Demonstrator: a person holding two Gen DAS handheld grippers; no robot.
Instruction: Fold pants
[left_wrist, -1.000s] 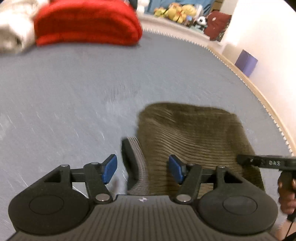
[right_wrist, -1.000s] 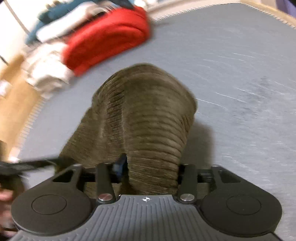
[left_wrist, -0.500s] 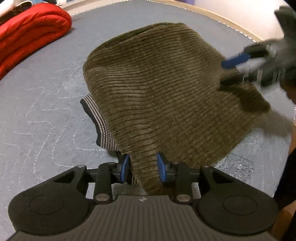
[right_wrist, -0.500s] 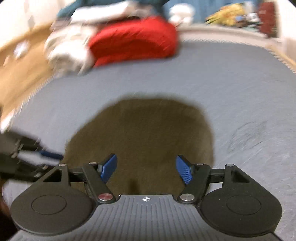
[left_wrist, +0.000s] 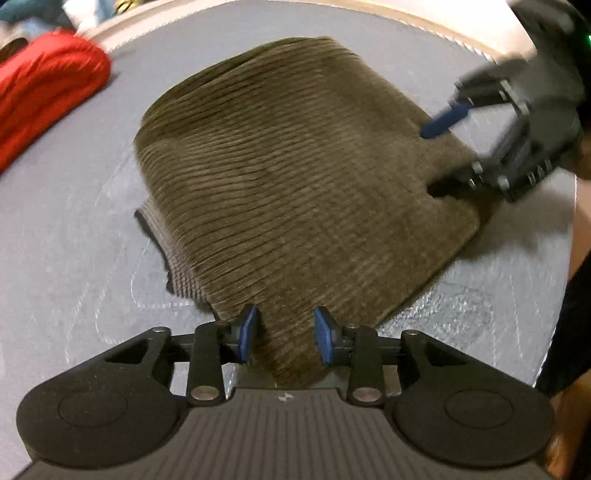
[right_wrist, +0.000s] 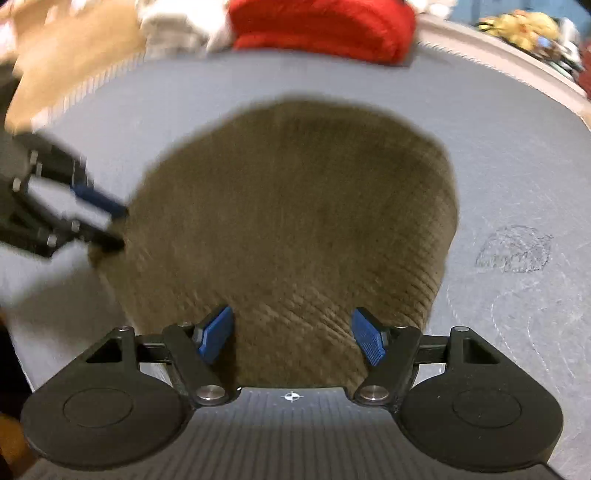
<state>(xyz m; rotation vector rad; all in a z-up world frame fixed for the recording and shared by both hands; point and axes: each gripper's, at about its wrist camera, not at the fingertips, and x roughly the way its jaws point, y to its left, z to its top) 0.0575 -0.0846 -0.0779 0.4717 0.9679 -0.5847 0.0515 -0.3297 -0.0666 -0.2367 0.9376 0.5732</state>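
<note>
The olive corduroy pants (left_wrist: 295, 177) lie folded into a compact bundle on the grey quilted mattress (left_wrist: 66, 240). A striped inner band (left_wrist: 181, 273) peeks out at the bundle's left edge. My left gripper (left_wrist: 286, 332) is shut on a ridge of corduroy at the near edge, which fills the gap between its blue pads. From the right wrist view it (right_wrist: 110, 225) grips the pants (right_wrist: 295, 221) at their left side. My right gripper (right_wrist: 291, 336) stands open above the near edge, pads clear of the cloth. In the left wrist view it (left_wrist: 439, 155) hovers at the pants' right corner.
A folded red blanket (right_wrist: 321, 26) and pale laundry (right_wrist: 177, 22) lie at the far end of the mattress. The mattress rim (right_wrist: 517, 62) curves along the right, with toys beyond it. A stitched motif (right_wrist: 513, 251) marks the mattress right of the pants.
The left gripper moved onto the pants' near edge and closed on it. The right gripper let go of the raised fold and opened; the pants now lie flat. Both grippers rolled.
</note>
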